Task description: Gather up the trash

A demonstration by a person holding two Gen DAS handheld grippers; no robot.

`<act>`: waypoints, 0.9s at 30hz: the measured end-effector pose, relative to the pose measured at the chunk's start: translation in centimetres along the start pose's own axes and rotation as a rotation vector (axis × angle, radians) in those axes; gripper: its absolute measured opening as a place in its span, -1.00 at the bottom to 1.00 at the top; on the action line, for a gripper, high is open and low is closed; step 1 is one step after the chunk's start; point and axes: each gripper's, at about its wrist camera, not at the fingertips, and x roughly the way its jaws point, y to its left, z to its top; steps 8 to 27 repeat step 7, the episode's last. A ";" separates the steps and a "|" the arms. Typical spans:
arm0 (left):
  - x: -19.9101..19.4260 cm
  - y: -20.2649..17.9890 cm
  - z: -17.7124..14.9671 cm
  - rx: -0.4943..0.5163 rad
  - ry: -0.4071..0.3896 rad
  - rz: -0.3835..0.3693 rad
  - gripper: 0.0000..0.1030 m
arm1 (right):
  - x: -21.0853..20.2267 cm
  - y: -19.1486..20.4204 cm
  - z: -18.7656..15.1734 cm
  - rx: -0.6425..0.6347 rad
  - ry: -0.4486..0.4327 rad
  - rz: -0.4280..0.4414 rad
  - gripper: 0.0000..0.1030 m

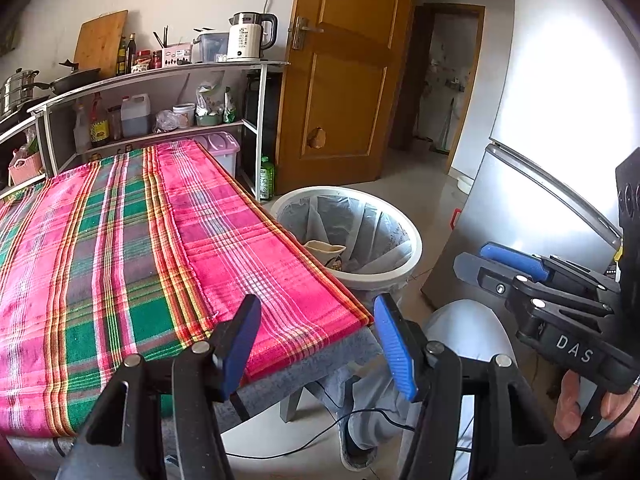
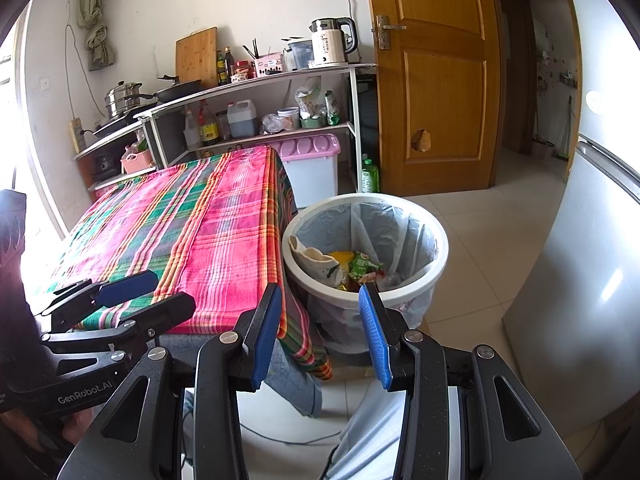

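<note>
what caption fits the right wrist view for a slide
Open right gripper empty above a lined trash bin holding wrappers beside the plaid-covered table.

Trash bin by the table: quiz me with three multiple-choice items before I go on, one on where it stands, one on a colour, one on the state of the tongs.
1. Where does the trash bin stand?
A. On the floor beside the plaid-covered table
B. On the shelf by the kettle
C. Behind the wooden door

2. What colour are the pads on the right tongs?
A. Red
B. Blue
C. White

3. What state are the left tongs in?
A. Shut on a wrapper
B. Shut on the tablecloth
C. Open, holding nothing

Answers:
1 A, the right wrist view shows the bin on the tiles against the table's edge.
2 B, both pads show blue against the black frame.
3 C, the jaws stand apart with only cloth and floor seen between them.
</note>
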 end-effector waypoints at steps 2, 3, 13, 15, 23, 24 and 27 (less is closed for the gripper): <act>0.0 0.0 0.0 0.002 -0.004 0.004 0.18 | 0.1 0.0 0.0 0.001 0.000 0.000 -0.20; -0.1 -0.1 -0.1 0.003 -0.006 0.006 0.18 | 0.1 -0.1 -0.1 0.001 0.001 0.001 -0.20; -0.1 -0.1 0.0 0.004 -0.008 0.007 0.18 | 0.1 -0.1 0.0 -0.001 0.000 0.001 -0.20; -0.1 -0.1 0.0 0.004 -0.008 0.007 0.18 | 0.1 -0.1 0.0 -0.001 0.000 0.001 -0.20; -0.1 -0.1 0.0 0.004 -0.008 0.007 0.18 | 0.1 -0.1 0.0 -0.001 0.000 0.001 -0.20; -0.1 -0.1 0.0 0.004 -0.008 0.007 0.18 | 0.1 -0.1 0.0 -0.001 0.000 0.001 -0.20; -0.1 -0.1 0.0 0.004 -0.008 0.007 0.18 | 0.1 -0.1 0.0 -0.001 0.000 0.001 -0.20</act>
